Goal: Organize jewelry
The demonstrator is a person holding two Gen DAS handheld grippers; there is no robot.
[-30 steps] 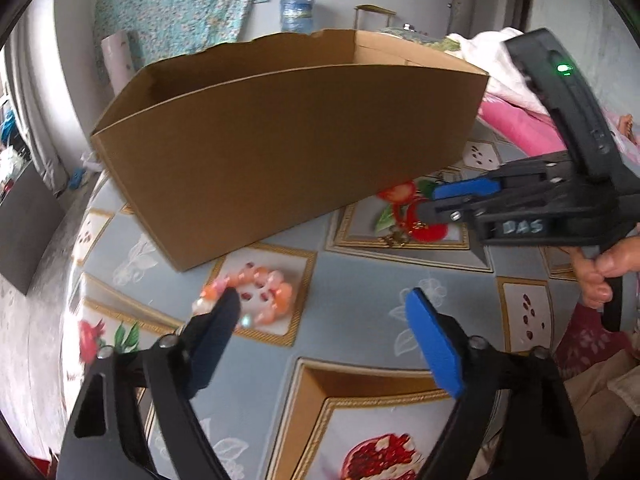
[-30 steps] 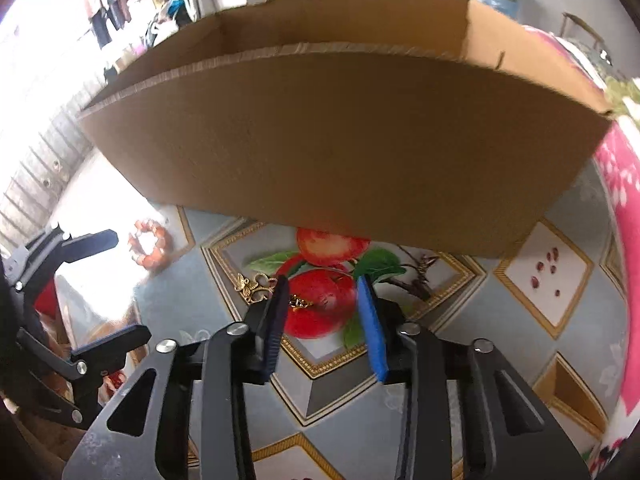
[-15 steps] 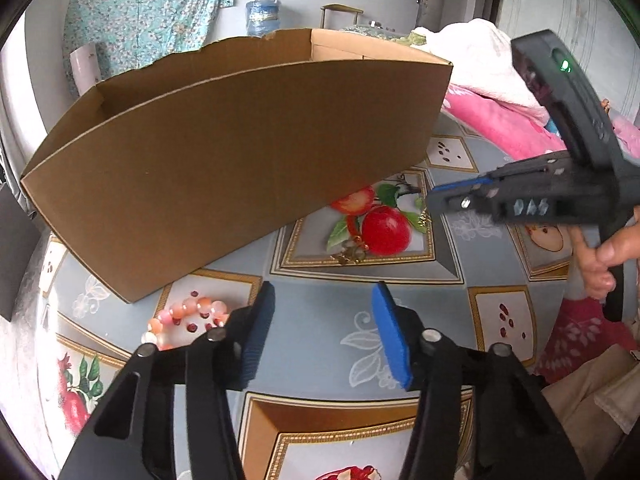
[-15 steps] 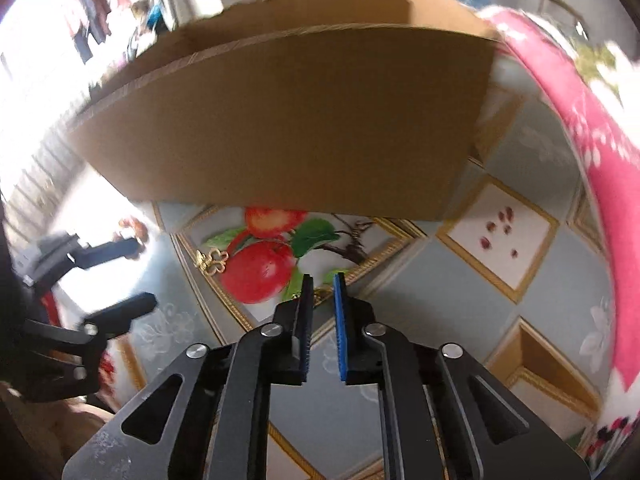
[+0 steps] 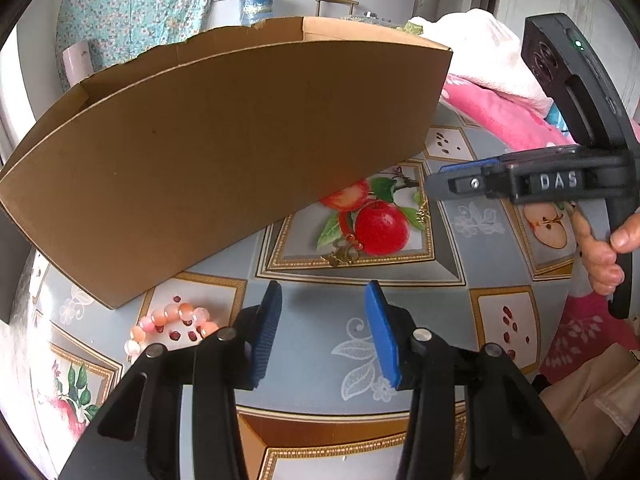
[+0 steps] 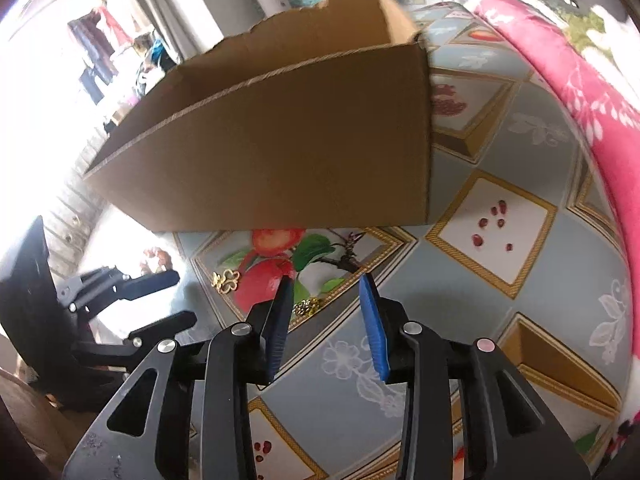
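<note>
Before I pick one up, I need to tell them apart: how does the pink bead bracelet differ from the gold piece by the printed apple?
The pink bead bracelet is a ring of round, pale pink and orange beads; the gold piece is small openwork metal. The bracelet lies near the cardboard box corner; the gold piece lies on the apple print's border. Both rest loose on the tablecloth, outside the box.

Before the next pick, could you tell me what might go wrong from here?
The gold chain lies bunched just ahead of the right gripper, whose opening jaws hold nothing; so flat a piece may slip the pads. The pink bead bracelet sits partly hidden behind the left gripper, which is closing on nothing, near the cardboard box.
</note>
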